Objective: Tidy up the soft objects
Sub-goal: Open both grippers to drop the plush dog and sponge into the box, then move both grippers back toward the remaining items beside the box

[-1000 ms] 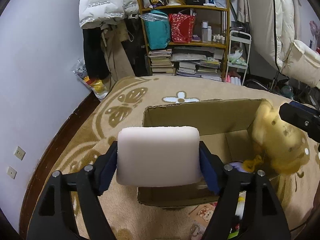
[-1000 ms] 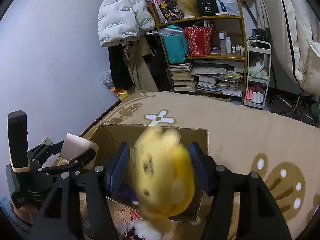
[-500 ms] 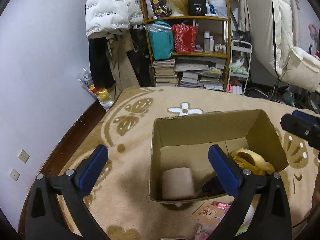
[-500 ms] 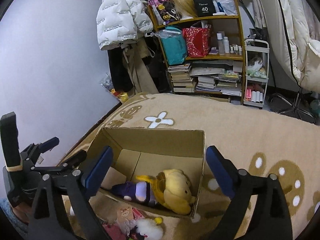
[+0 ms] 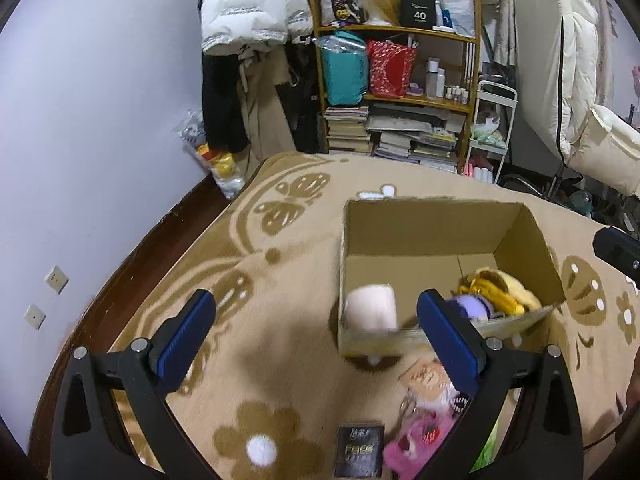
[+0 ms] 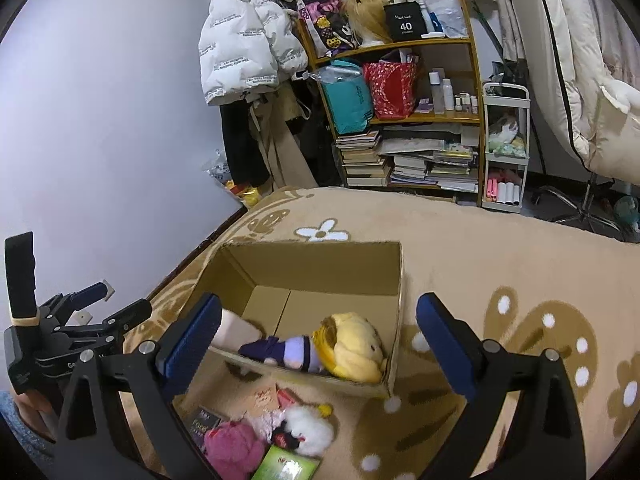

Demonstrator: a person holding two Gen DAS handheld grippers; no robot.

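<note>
Already the box [image 6: 352,268] holds a doll [image 6: 340,350] and cushion [image 5: 371,307], both tools gaping empty (more toys [image 6: 230,446] wait on the rug [image 6: 500,256]).

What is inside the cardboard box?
In the cardboard box: a pale foam block and a yellow-haired plush doll in purple. Anything beneath them or behind the near wall is hidden.

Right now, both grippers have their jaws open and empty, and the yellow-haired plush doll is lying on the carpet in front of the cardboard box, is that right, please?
Not quite. Both the left gripper and right gripper do have open, empty jaws, but the yellow-haired plush doll lies inside the cardboard box, beside the pale foam block. The right wrist view shows this clearly. On the carpet in front of the box are other small items instead.
</note>
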